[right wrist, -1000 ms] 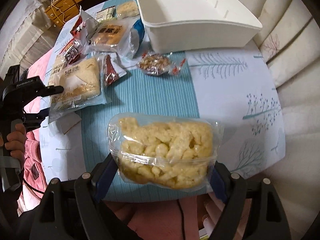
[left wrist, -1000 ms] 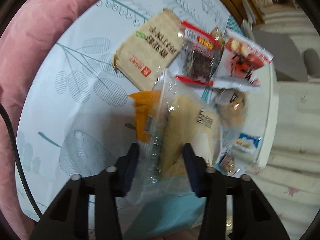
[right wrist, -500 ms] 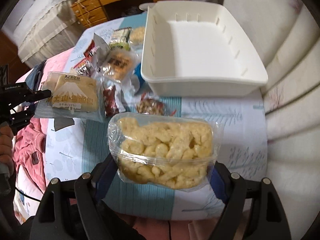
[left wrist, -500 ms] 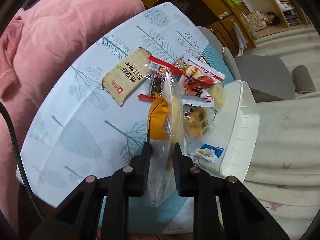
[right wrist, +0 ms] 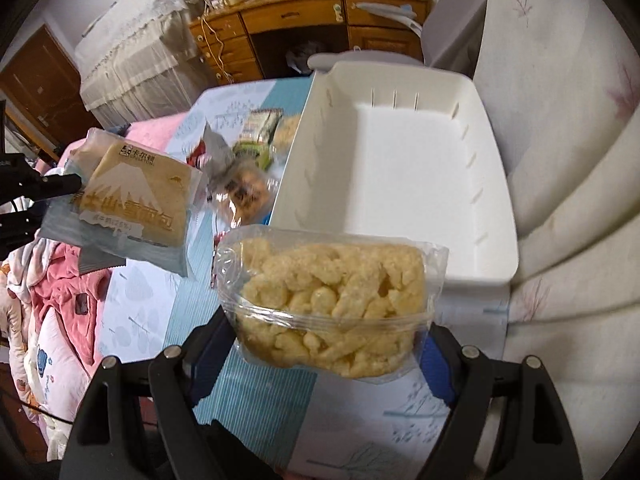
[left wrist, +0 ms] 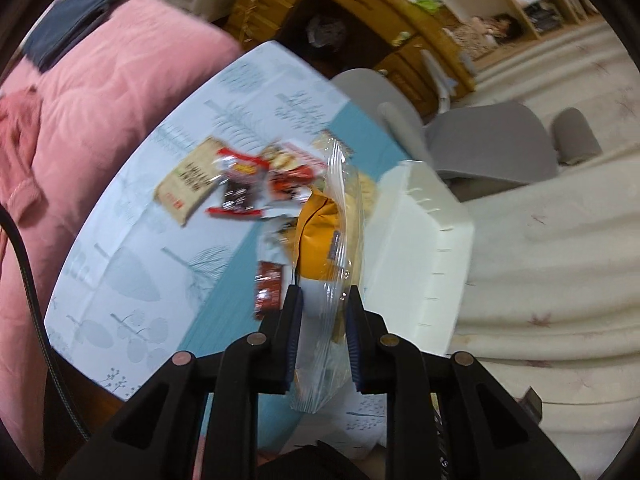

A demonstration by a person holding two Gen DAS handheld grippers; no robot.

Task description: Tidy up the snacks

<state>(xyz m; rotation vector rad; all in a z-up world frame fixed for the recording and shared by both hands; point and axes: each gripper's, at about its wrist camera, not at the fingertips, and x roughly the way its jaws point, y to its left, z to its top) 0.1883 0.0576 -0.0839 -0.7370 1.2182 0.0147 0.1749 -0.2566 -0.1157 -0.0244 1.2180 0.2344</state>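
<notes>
My left gripper (left wrist: 322, 312) is shut on a clear-wrapped bread packet (left wrist: 332, 224), held edge-on above the table; the same packet shows its mountain print in the right wrist view (right wrist: 136, 204), with the left gripper at the far left (right wrist: 40, 184). My right gripper (right wrist: 320, 344) is shut on a clear bag of pale puffed snacks (right wrist: 332, 300), held above the table in front of the empty white bin (right wrist: 400, 168). The bin also shows in the left wrist view (left wrist: 420, 248), just right of the bread packet.
Several loose snack packets lie on the table: a tan cracker pack (left wrist: 188, 184), red-edged packets (left wrist: 240, 184), a small dark red one (left wrist: 268, 288), green packs (right wrist: 260, 128). A pink quilt (left wrist: 80, 120) lies left; a cream sofa (right wrist: 580, 200) borders the right.
Both grippers have risen and tilted up with their packets. The bread packet has moved closer to the white bin. The puffed-snack bag now sits nearer the bin's front wall.
</notes>
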